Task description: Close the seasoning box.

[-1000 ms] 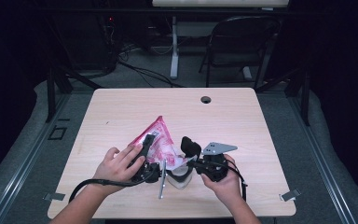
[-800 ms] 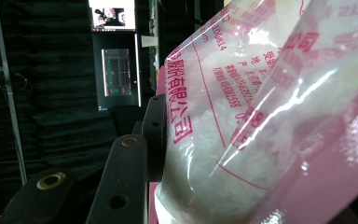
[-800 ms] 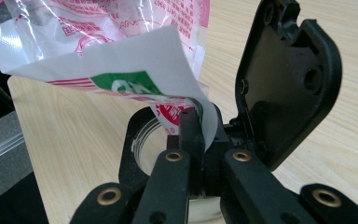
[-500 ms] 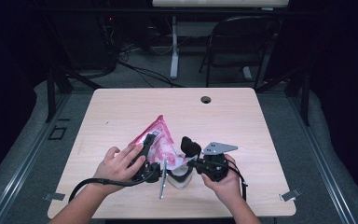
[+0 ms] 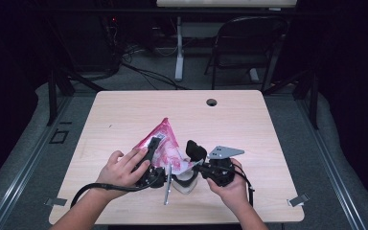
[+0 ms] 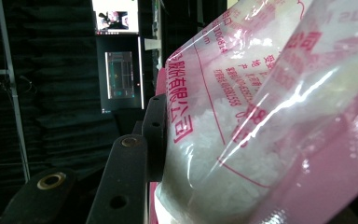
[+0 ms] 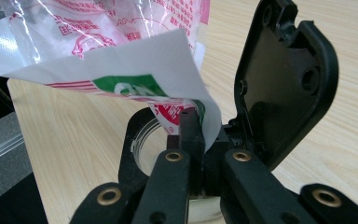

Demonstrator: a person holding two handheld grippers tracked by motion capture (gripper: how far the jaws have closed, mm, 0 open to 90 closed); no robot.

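So the pink and clear plastic bag of white grains [image 5: 165, 143] sat in the lower middle of the high view, propped up on the pale wooden desk [image 5: 124, 110] with its tip pointing toward the frame's top. The left tool [image 5: 149, 160] was clamped around the bag's side; in the left gripper view one black jaw pressed flat against the bulging film [image 6: 242, 116]. The right tool [image 5: 199, 167], just right of it, was pinched tight on the bag's torn white flap [image 7: 186, 79], jaws closed together on the film. Under that flap sat a round clear container [image 7: 142, 140] with a black flip lid [image 7: 284, 79] standing open. A silver rod [image 5: 167, 184] lay between the two hands.
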